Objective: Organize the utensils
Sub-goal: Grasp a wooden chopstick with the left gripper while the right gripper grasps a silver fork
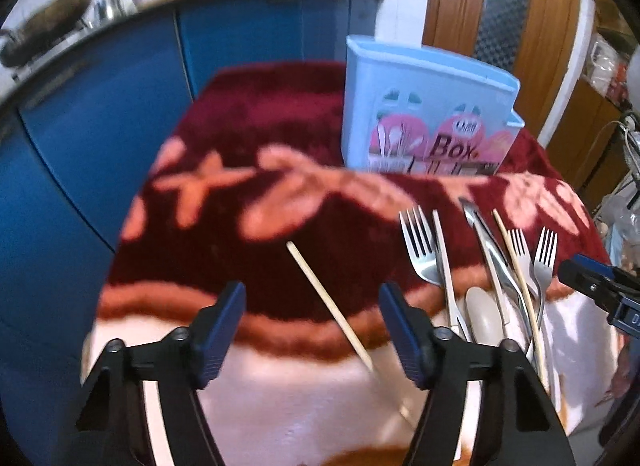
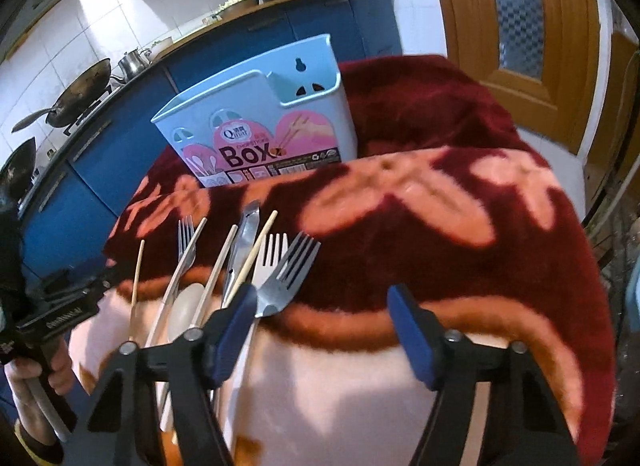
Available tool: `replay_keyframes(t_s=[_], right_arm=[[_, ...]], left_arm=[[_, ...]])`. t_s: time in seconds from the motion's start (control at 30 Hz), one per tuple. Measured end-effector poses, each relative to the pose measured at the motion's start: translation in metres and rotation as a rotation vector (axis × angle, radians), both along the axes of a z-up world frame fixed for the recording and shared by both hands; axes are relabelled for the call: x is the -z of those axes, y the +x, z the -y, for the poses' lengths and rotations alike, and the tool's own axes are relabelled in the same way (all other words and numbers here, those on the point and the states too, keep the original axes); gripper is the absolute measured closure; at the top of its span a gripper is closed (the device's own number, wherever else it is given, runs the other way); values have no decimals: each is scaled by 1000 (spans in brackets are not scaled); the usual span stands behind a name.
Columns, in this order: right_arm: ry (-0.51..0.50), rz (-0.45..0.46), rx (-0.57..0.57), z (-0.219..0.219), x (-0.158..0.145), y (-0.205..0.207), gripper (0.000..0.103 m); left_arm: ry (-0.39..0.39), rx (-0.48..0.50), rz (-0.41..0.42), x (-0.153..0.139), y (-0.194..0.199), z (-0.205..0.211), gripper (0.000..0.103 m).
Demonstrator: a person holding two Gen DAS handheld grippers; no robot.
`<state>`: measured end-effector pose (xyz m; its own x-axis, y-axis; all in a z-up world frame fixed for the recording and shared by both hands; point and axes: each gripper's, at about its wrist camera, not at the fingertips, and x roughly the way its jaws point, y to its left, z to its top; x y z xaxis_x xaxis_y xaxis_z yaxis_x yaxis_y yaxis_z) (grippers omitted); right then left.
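Your left claw (image 1: 312, 330) is standing open with nothing between its blue pads; a single chopstick (image 1: 330, 306) is lying slantwise on the blanket (image 1: 256, 125) just beyond the gap, untouched. Your right claw (image 2: 322, 332) is also standing open and gripping nothing; its left pad (image 2: 236, 332) is hanging in front of the near edge of the utensil pile, though whether it is touching anything there you cannot tell from this view. The pile is lying between your two claws: forks (image 2: 286, 274), a pale spoon (image 2: 184, 310), a metal knife-like piece (image 2: 244, 242) and more chopsticks (image 2: 256, 250), all pointing away from you, overlapping one another on the blanket where the dark red is giving way to the pale border. Farther back, the light blue box (image 2: 256, 121) is standing upright on the same blanket, its printed front facing you, well apart from the pile. In the right wrist view your left hand (image 2: 36, 370) is showing at the left edge, wrapped around its handle. Behind the worktop, blue cabinets (image 1: 100, 113) are running along the wall, a wok (image 2: 76, 93) is sitting on the stove, and a wooden door (image 2: 516, 33) is standing to the right.
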<state>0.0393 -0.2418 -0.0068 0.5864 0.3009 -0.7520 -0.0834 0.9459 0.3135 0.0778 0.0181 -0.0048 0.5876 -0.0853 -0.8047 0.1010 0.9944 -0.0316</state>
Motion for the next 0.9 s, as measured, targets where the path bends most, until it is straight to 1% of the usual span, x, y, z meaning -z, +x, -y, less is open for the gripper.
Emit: replay_keyframes(t_s=[0.03,0.07,0.13,0.17,0.23,0.27,0.37,0.4,0.43,0.47,0.5,0.53,0.57,0.63,0.67,0.73,0.77,0.9], right_arm=[[6,-7,-3,1,1,2,41],[12,-14,-6,0,2,4,43],[18,-17,-16,-2,3,8,48],[22,-18,-19,-3,3,10,50],[41,-27,-21,-2,5,14,56],[50,-30,-21,-1,5,16,56],[56,-17,-18,0,6,19,65],[62,-13,-20,0,6,20,68],[78,-11,-21,0,7,21,74],[89,-11,-23,0,8,22,76],[105,-10,-25,0,9,22,84],[112,-6,-26,0,10,23,92],[118,4,-28,0,10,22,93],[122,34,-36,-1,7,19,94],[123,46,-39,-2,5,18,95],[125,81,-44,-2,-1,14,96],[123,99,-44,-2,-6,12,96],[89,188,-43,-2,-27,1,98]], left_arm=[[-11,3,-27,4,4,0,42],[-17,4,-42,6,6,-1,44],[-36,7,-76,12,11,-1,53],[-51,10,-95,15,13,-2,56],[-55,13,-101,17,16,0,57],[-55,16,-106,16,17,0,58],[-63,16,-139,16,25,0,58],[-64,16,-149,15,27,-1,58],[-65,15,-159,15,29,0,58],[-64,17,-170,15,32,0,58],[-61,20,-177,14,35,1,59],[-53,21,-181,14,36,2,64],[-46,21,-179,13,37,3,67],[-40,27,-171,12,36,3,83],[-49,30,-170,11,36,3,88],[-82,28,-168,10,35,1,96],[-96,30,-167,10,35,0,98],[-171,36,-142,5,28,-3,99]])
